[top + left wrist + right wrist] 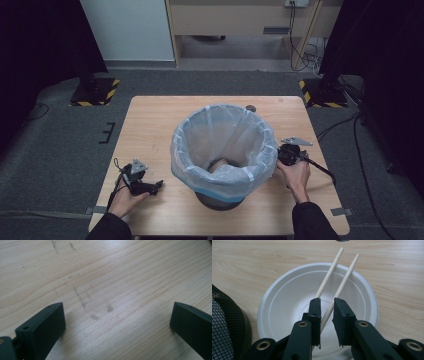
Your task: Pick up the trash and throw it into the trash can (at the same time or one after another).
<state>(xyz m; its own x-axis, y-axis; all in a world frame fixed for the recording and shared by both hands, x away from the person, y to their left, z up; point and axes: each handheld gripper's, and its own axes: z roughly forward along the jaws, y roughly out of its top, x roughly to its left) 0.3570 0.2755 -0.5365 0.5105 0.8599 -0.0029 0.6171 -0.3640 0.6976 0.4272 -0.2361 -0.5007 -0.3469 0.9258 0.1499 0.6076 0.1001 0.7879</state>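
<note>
- High view: a black mesh waste bin lined with a translucent white plastic bag [223,150] stands mid-table on the pale wooden table [150,120]. The left gripper [152,186] rests low on the wood, well apart from the bin, its hand [126,199] lying flat behind it. The right gripper [280,156] sits just beside the bin's right rim, its hand [296,175] wrapped around the body, forearm angled in from below.
- Left gripper view: the jaws stand wide over bare wood, nothing between them.
- Right gripper view: the jaws are drawn narrow around two pale wooden chopsticks [332,287] lying in a white disposable bowl [287,305]. One stick runs through the gap; the other passes behind a jaw. Whether the pads already press I cannot tell.
- To do this well, I would judge: gather both sticks inside the gap before tightening, grip near their middle, and lift level so neither slips.
</note>
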